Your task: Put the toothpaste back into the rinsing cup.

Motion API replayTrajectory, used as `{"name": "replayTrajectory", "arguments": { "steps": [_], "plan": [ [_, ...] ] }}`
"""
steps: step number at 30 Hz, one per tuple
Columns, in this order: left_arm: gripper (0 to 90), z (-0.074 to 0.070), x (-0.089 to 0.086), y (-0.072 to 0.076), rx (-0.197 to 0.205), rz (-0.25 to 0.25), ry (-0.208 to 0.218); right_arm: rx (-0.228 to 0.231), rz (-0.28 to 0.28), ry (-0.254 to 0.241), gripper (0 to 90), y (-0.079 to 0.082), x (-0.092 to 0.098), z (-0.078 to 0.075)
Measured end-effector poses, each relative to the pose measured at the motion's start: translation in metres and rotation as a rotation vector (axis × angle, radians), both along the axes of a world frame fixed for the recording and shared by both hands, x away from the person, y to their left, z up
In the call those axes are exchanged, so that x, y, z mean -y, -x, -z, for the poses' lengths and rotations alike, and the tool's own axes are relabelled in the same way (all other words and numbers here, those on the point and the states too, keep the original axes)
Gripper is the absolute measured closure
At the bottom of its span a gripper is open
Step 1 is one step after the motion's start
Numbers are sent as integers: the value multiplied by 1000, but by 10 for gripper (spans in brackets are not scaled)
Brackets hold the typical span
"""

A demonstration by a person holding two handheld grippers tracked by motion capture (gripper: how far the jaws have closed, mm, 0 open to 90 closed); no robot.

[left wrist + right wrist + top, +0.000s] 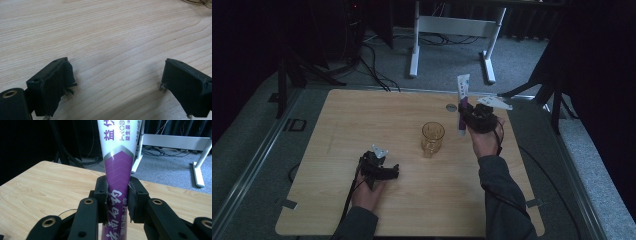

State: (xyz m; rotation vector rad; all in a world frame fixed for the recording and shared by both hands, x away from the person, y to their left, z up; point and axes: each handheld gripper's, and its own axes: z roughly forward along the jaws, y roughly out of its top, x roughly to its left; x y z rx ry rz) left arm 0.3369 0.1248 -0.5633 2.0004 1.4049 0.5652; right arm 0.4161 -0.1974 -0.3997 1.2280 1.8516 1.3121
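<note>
Purple-and-white tube [117, 170] (upright) pinched in right claw [117, 202] — left claw [117, 85] gapes.

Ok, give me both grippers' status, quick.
Left gripper: open, holding nothing, low over the table.
Right gripper: shut on the purple-and-white tube, lifted upright.
</note>
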Motion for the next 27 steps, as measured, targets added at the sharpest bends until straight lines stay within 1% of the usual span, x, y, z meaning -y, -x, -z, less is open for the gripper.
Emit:
{"name": "replayTrajectory", "arguments": {
  "steps": [9, 18, 27],
  "plan": [
    [78, 0, 0, 0, 0, 0, 0, 2, -12, -11, 727, 0, -5, -1],
    [78, 0, 0, 0, 0, 0, 0, 2, -34, -11, 726, 0, -16, -1],
    [78, 0, 0, 0, 0, 0, 0, 0, -43, -13, 726, -2, -23, -2]
  ]
}}
